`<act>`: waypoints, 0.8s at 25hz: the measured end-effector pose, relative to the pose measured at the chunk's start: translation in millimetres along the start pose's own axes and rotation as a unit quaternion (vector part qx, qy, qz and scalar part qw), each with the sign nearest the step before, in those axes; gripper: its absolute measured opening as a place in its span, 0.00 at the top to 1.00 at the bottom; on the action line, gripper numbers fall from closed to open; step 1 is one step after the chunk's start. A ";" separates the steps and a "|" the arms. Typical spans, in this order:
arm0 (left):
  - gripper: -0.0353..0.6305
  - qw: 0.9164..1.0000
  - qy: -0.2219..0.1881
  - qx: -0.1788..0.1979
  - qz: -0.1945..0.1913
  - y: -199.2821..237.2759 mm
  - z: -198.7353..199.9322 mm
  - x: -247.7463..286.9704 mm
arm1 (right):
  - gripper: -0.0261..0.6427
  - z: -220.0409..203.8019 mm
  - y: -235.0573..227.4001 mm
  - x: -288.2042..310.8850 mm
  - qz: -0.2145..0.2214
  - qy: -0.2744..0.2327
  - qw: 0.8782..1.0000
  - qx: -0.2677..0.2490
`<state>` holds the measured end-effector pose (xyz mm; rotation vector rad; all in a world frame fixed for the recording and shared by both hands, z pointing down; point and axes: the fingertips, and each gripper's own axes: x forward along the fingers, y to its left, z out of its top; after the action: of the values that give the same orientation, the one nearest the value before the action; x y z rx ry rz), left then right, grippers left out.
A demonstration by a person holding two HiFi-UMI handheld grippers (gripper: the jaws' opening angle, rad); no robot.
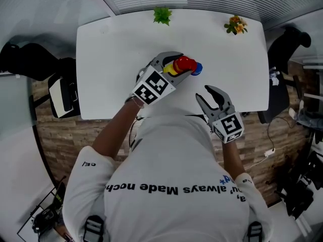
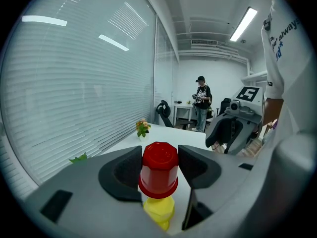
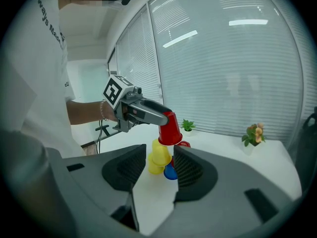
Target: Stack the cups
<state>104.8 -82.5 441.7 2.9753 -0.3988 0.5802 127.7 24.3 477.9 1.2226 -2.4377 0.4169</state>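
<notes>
Alignment is needed: the red cup [image 3: 170, 128], gripped upside down by the left tool [image 2: 160, 157], is best centred over the yellow cups [image 3: 159, 155] near the tabletop's [image 1: 111, 59] middle and lowered squarely. The right tool [image 1: 207, 96] is parted, empty, at 4 o'clock.

The white desk [image 1: 101, 59] carried a small green plant [image 1: 162, 15] and a pot of orange flowers [image 1: 235, 24] along its far edge, well apart. Nearer the front edge stood yellow cups [image 3: 157, 156], with a blue cup [image 3: 170, 171] just beside them.
</notes>
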 end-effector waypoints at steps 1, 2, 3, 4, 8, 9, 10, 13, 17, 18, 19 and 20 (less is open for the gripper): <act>0.57 1.000 0.002 0.000 0.001 0.0 -2.0 0.8 | 0.69 -0.2 0.2 -0.6 0.000 0.000 1.000 0.001; 0.57 1.000 0.003 -0.001 0.001 0.0 -3.4 1.1 | 0.69 -0.2 0.5 -1.1 0.000 0.000 1.000 0.002; 0.57 1.000 0.003 -0.002 0.002 0.2 -4.3 1.1 | 0.69 0.2 0.9 -1.5 0.000 0.001 1.000 0.003; 0.57 1.000 0.003 -0.003 0.002 0.4 -4.8 1.0 | 0.69 0.7 1.2 -1.8 0.000 0.000 1.000 0.004; 0.57 1.000 0.007 -0.003 0.003 1.0 -7.4 2.2 | 0.69 -2.5 1.7 -1.6 0.003 0.002 1.000 0.002; 0.57 1.000 0.008 -0.003 0.003 1.1 -8.1 2.5 | 0.69 -2.6 1.7 -1.6 0.004 0.002 1.000 0.002; 0.57 1.000 0.009 -0.003 0.003 1.2 -8.8 2.8 | 0.69 -2.3 1.6 -1.7 0.004 0.002 1.000 0.002; 0.57 1.000 0.010 -0.005 0.003 1.5 -10.7 3.6 | 0.69 -1.4 0.9 -2.0 0.004 0.002 1.000 0.003; 0.57 1.000 0.010 -0.010 0.002 1.6 -13.8 4.7 | 0.69 -1.6 -0.3 -2.3 0.003 0.002 1.000 0.003; 0.57 1.000 0.010 -0.010 0.003 1.9 -14.3 4.9 | 0.69 -1.3 -0.6 -2.2 0.003 0.001 1.000 0.003; 0.57 1.000 0.009 -0.011 0.003 2.3 -14.5 5.1 | 0.69 -1.1 -1.0 -2.0 0.003 0.001 1.000 0.003; 0.57 1.000 0.008 -0.011 0.003 2.8 -14.5 5.3 | 0.69 -0.8 -1.6 -1.9 0.003 0.000 1.000 0.004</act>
<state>103.6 -84.5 457.2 2.9464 -0.4097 0.5967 130.2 25.0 477.9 1.2194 -2.4416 0.4284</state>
